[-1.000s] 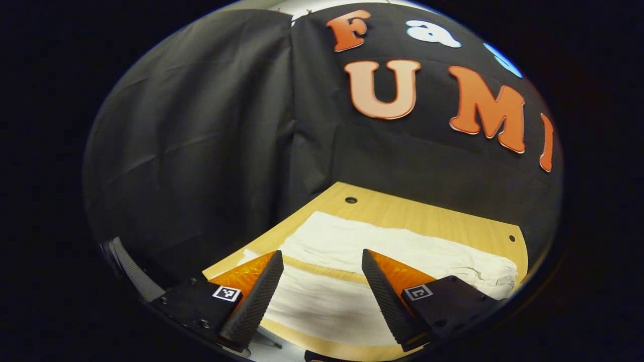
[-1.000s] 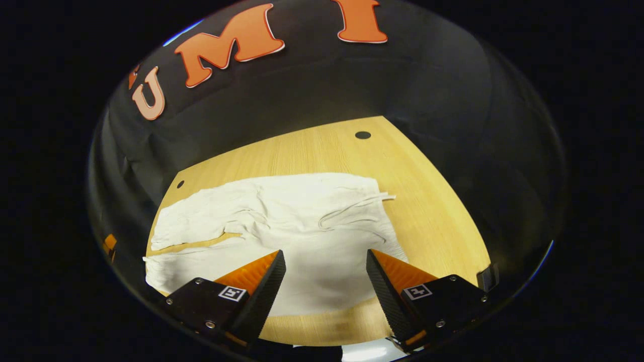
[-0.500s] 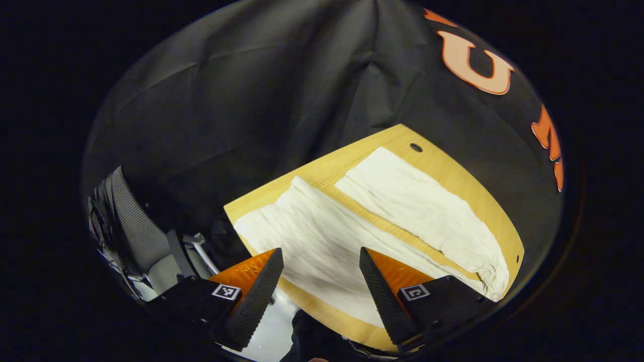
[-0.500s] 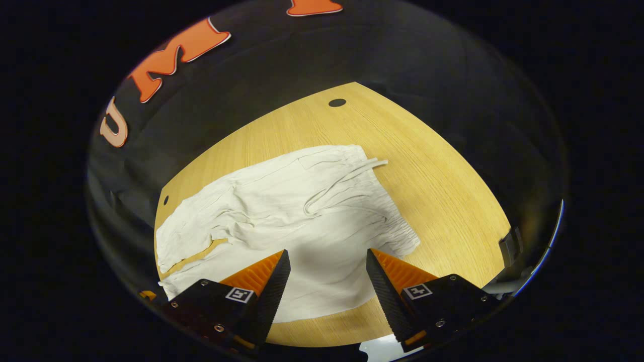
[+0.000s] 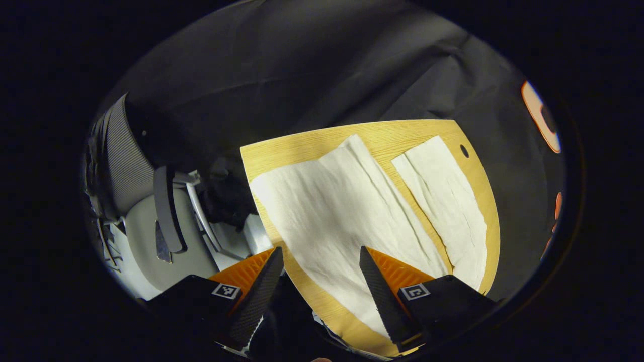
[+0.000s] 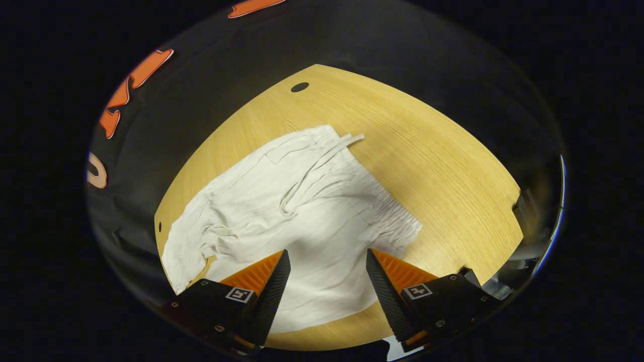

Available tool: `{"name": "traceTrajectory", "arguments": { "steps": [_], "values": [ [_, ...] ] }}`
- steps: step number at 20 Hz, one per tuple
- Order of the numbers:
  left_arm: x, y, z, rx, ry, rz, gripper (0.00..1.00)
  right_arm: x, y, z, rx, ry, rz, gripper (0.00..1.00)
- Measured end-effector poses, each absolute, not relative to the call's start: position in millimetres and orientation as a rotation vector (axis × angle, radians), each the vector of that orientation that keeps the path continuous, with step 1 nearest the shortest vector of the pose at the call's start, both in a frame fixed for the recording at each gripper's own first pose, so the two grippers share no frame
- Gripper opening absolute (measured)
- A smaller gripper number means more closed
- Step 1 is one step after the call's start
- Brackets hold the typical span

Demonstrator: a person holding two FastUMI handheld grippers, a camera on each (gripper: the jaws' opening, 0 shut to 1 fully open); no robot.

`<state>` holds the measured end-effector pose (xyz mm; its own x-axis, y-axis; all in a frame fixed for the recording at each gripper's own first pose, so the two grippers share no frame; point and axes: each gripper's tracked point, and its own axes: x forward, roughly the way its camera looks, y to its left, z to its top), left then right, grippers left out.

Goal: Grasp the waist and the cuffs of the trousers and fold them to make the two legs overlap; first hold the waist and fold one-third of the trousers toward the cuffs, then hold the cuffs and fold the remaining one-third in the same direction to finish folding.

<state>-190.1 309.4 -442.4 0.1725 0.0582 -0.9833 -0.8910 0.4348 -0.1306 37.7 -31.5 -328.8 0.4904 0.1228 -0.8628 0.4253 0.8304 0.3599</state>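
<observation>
You held both grippers above the near edge of the desk (image 6: 443, 166), each with its jaws apart and nothing between them. The left gripper (image 5: 321, 289) hung over the near leg (image 5: 332, 216) of the trousers (image 6: 297, 221), close to the desk's near rim and short of the cuffs. The right gripper (image 6: 327, 291) hung over the near side of the seat, with the gathered waist (image 6: 387, 211) just beyond and to its right.

The first step, overlapping the legs, was not yet begun as I judged it: the two legs lay flat and apart, a strip of bare desk between them, with the far leg (image 5: 448, 201) alongside. Your next move called for one gripper to pinch the near end of the waistband and the other the near cuff (image 5: 302, 171), both layers, then carry that edge over onto the far leg.

The trousers lay spread on the desk with their long axis running left to right across it: waist toward the right end, cuffs toward the left. The drawstring (image 6: 322, 166) trailed loose across the front toward the far waist corner. A chair (image 5: 146, 201) stood off the desk's left side.
</observation>
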Motion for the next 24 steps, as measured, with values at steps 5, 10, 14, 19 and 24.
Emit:
{"name": "traceTrajectory", "arguments": {
  "steps": [5,10,14,19,24],
  "values": [
    [-185.4,310.6,-462.8,-1.018,1.194,0.816,0.99,36.7,-33.9,-337.9,0.649,1.069,-0.232,0.92],
    [-176.0,314.7,-473.1,-1.064,1.179,0.813,0.97,41.6,-28.2,-339.9,0.722,1.061,-0.24,0.92],
    [-161.0,329.1,-473.8,-1.063,1.143,0.777,0.92,42.9,-29.2,-345.5,0.767,1.052,-0.263,0.92],
    [-131.0,333.7,-488.0,-1.093,1.072,0.704,0.61,37.8,-33.3,-345.5,0.816,1.031,-0.274,0.92],
    [-126.6,333.9,-494.7,-1.094,1.046,0.686,0.11,26.4,-43.4,-342.6,0.864,1.0,-0.296,0.92]
  ]
}}
